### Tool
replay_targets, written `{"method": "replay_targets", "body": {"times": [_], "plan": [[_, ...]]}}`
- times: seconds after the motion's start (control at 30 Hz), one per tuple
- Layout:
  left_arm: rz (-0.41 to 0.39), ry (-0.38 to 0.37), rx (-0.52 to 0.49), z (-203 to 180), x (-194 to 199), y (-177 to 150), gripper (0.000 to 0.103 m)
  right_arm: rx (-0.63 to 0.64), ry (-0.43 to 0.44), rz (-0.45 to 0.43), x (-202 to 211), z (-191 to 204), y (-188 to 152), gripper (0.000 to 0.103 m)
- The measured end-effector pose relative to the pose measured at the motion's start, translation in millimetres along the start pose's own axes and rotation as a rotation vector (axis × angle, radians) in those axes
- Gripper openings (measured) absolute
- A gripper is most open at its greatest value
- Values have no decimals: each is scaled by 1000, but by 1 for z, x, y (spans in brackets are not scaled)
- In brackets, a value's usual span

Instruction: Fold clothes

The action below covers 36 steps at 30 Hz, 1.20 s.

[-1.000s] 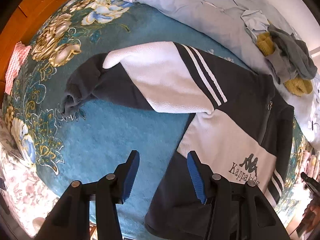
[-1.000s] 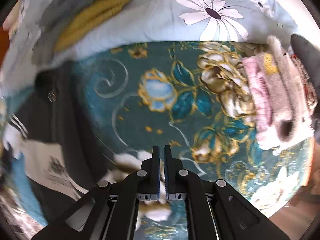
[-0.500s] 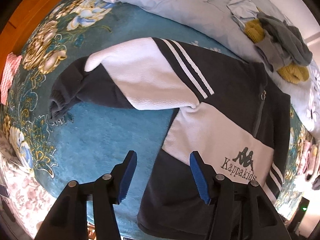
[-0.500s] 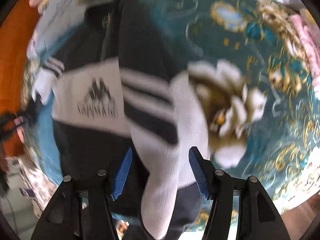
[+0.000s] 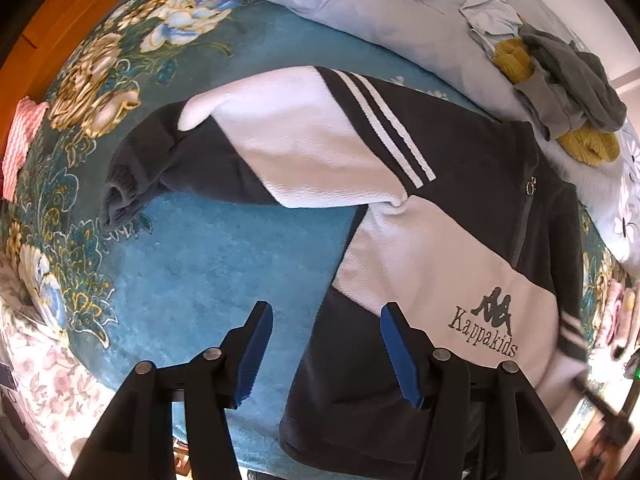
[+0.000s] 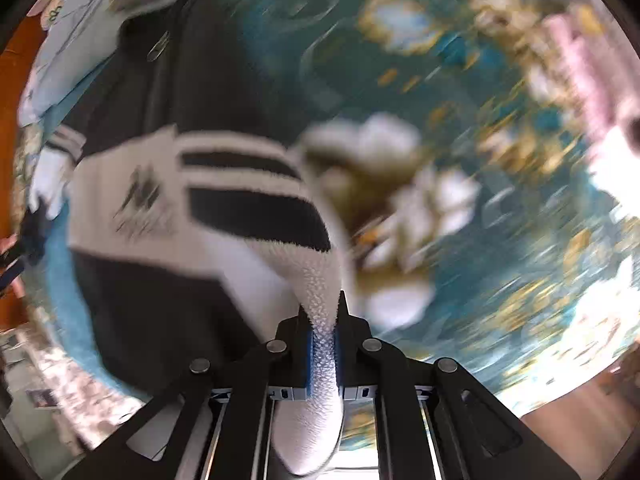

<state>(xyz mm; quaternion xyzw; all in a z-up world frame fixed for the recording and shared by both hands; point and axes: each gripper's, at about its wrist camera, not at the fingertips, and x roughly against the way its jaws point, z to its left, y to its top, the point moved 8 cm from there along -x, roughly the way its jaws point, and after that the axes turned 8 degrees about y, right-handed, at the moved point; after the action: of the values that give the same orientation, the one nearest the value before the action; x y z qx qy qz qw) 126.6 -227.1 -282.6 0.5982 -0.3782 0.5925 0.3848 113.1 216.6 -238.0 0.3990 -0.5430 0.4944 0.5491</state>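
A dark grey and white fleece jacket point(image 5: 436, 208) with a "Kappakids" logo lies front-up on a teal floral blanket point(image 5: 208, 264), ahead of the left gripper and slightly to its right. One sleeve point(image 5: 256, 152), white near the shoulder and dark at the cuff, stretches out ahead and to the left of that gripper. The left gripper point(image 5: 326, 348) hovers above the jacket's lower edge with its blue-padded jaws spread wide, holding nothing; its right finger is over the dark hem, its left finger over bare blanket.

In the right wrist view, which is blurred, the right gripper point(image 6: 323, 344) is clamped on the white fleece of the other sleeve point(image 6: 280, 216), pinched between its jaws. The fabric rises from the jaws toward the jacket's body point(image 6: 168, 80), ahead and to that gripper's left. The blanket's gold and white flowers fill the space ahead and to the right.

Beyond the jacket, far ahead of the left gripper, lie a pale blue floral duvet point(image 5: 360, 4) and a heap of grey and mustard clothes point(image 5: 560, 80).
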Motion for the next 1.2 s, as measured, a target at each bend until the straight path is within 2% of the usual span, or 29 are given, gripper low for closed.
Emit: {"method": "replay_targets", "body": {"times": [0.13,0.23,0.33,0.47,0.6,0.67,0.73,0.77,0.8,0.93,1.03,1.1,1.2], "plan": [[8,10,4,6,-2,-6,60,9,-137,-100,38,-43,59,7],[27,14,5,8,-6,-14,60,23,-190,-158,64,-61,100,7],[33,14,2,11,-7,-19,61,54,-259,-164,71,-68,128,7],[48,12,-2,13,-11,-25,62,42,-283,-119,55,-75,141,7],[72,-12,-24,19,-19,-37,64,8,-236,-157,60,-68,127,11],[90,-24,-40,22,-25,-45,64,-6,-229,-197,69,-64,115,34],[113,-25,-61,24,-31,-54,64,-26,-181,-247,78,-56,95,43],[125,-18,-71,26,-35,-58,64,-36,-156,-272,83,-52,85,43],[133,-15,-74,26,-36,-60,64,-38,-131,-262,79,-46,72,43],[163,-7,-84,28,-40,-66,64,-48,-60,-176,49,-25,12,43],[178,1,-98,27,-42,-68,64,-123,-36,-119,25,-24,-23,43],[174,2,-122,23,-40,-66,64,-183,-29,-86,11,-25,-44,45],[165,6,-158,15,-38,-64,64,-163,-20,-87,2,-16,-49,51]]}}
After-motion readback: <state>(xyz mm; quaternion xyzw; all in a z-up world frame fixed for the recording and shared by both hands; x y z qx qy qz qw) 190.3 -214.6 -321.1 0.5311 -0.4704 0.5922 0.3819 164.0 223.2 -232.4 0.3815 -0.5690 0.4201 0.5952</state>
